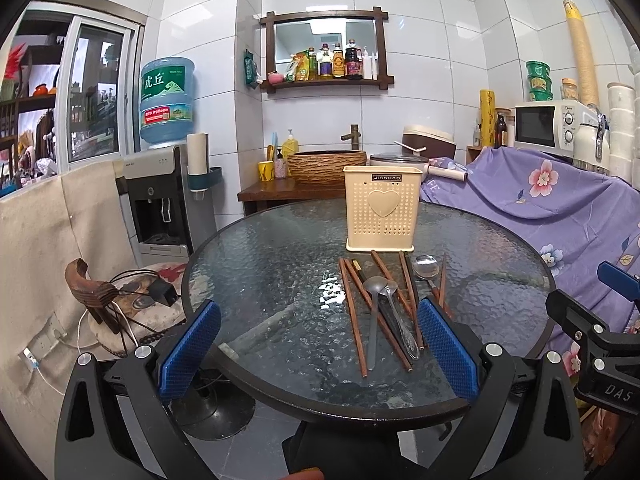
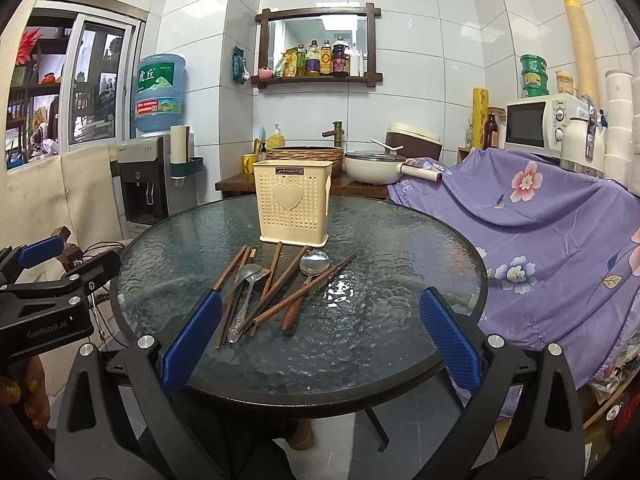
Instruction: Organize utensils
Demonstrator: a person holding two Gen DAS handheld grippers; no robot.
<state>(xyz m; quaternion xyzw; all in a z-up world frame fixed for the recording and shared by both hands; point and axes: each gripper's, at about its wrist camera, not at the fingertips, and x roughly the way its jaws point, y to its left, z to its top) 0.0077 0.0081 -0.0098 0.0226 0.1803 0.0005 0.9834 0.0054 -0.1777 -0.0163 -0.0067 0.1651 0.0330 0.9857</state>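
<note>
A cream perforated utensil holder (image 1: 382, 213) (image 2: 292, 204) with a heart on its front stands upright at the far side of the round glass table (image 1: 280, 264) (image 2: 392, 248). In front of it lies a loose pile: several brown wooden chopsticks (image 1: 352, 312) (image 2: 280, 300), metal spoons (image 1: 375, 286) (image 2: 248, 272) and a wooden-handled spoon (image 1: 425, 266) (image 2: 314, 262). My left gripper (image 1: 318, 350) hangs open at the table's near edge, just short of the pile. My right gripper (image 2: 320, 336) is open too, with the pile ahead and to its left. Neither holds anything.
A purple flowered cloth (image 1: 560, 208) (image 2: 540, 216) covers furniture right of the table. Behind stand a sink counter (image 1: 280, 192), a pan (image 2: 372, 168), a water dispenser (image 1: 160, 200) and a microwave (image 2: 540, 128). A low stool with cables (image 1: 128, 300) sits at left.
</note>
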